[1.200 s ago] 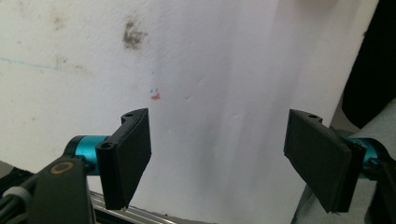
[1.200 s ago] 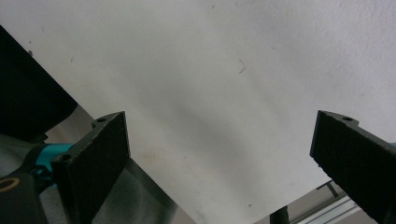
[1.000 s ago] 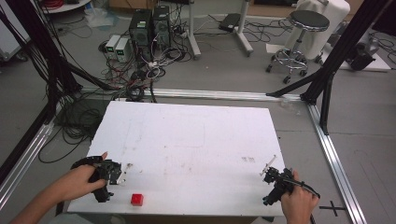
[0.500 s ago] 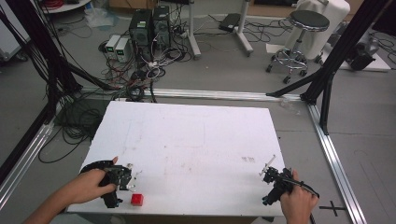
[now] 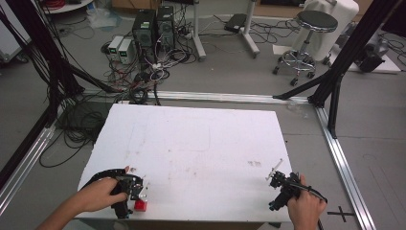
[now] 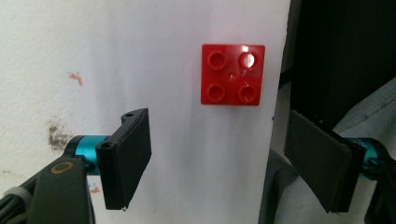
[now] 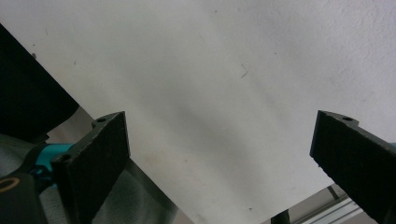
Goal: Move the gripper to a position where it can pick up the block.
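Note:
A small red four-stud brick (image 6: 232,74) lies on the white table (image 5: 201,143) right at its near edge, at the front left (image 5: 140,205). My left gripper (image 5: 128,194) hovers just over it, open, its jaws wide apart with the brick ahead of and between them in the left gripper view (image 6: 219,163). One jaw hangs past the table edge. My right gripper (image 5: 282,187) is at the front right corner, open, with bare table between its jaws (image 7: 219,154).
The white tabletop carries faint stains and a small light piece (image 5: 274,168) near the right gripper. Aluminium frame rails (image 5: 344,163) run along the right and back sides. Computers and cables (image 5: 148,38) and a stool (image 5: 306,33) stand on the floor beyond.
My left gripper has moved right along the front edge until it is over the red brick. The right gripper has stayed put.

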Available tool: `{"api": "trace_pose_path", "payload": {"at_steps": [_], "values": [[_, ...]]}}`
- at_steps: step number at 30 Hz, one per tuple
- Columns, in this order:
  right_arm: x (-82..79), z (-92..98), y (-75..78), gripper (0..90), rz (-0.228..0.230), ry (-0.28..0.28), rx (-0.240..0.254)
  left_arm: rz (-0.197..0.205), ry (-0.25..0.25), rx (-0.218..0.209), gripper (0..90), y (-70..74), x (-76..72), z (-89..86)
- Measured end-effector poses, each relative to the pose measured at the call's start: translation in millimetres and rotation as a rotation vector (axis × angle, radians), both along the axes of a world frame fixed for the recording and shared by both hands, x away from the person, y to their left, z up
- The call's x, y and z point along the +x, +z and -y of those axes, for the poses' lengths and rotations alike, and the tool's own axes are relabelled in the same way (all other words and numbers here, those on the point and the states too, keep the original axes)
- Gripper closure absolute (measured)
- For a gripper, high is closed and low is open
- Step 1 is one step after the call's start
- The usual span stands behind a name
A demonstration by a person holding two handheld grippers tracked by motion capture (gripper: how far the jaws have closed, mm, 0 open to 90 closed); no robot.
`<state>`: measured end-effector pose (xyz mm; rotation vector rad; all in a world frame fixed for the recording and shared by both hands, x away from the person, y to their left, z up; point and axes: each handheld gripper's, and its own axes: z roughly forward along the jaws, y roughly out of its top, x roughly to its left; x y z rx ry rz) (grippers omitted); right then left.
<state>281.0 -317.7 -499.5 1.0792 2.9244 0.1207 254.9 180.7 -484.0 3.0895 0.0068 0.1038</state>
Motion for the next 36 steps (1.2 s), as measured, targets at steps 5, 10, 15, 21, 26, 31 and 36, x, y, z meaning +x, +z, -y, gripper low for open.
{"api": "trace_pose_path", "payload": {"at_steps": [5, 10, 15, 21, 26, 31, 36], "values": [[0.0, 0.0, 0.0, 4.0, 0.001, -0.002, 0.002, -0.007, 0.001, -0.009, 23.5, -3.8, -1.1, 4.3], [0.4, -0.3, -0.5, 4.0, -0.003, 0.007, -0.001, -0.009, 0.006, -0.018, 23.5, -7.4, -1.1, 8.7], [0.2, -0.3, -0.8, 4.0, -0.001, 0.003, 0.003, -0.016, 0.003, -0.016, 23.5, -14.2, -1.5, 13.3], [0.4, -0.1, -1.1, 4.0, -0.004, 0.005, 0.001, -0.019, -0.004, -0.001, 23.5, -20.3, -1.3, 16.7], [0.3, -0.1, -1.0, 4.0, -0.004, 0.004, 0.002, -0.018, -0.01, 0.007, 23.5, -25.6, -0.7, 19.4], [0.2, 0.3, -1.4, 4.0, -0.004, 0.009, 0.002, -0.02, -0.015, 0.014, 23.6, -28.6, 0.3, 20.5], [0.4, -0.1, -0.8, 4.0, -0.006, 0.012, 0.0, -0.019, -0.021, 0.017, 23.5, -28.5, -0.4, 20.4]]}}
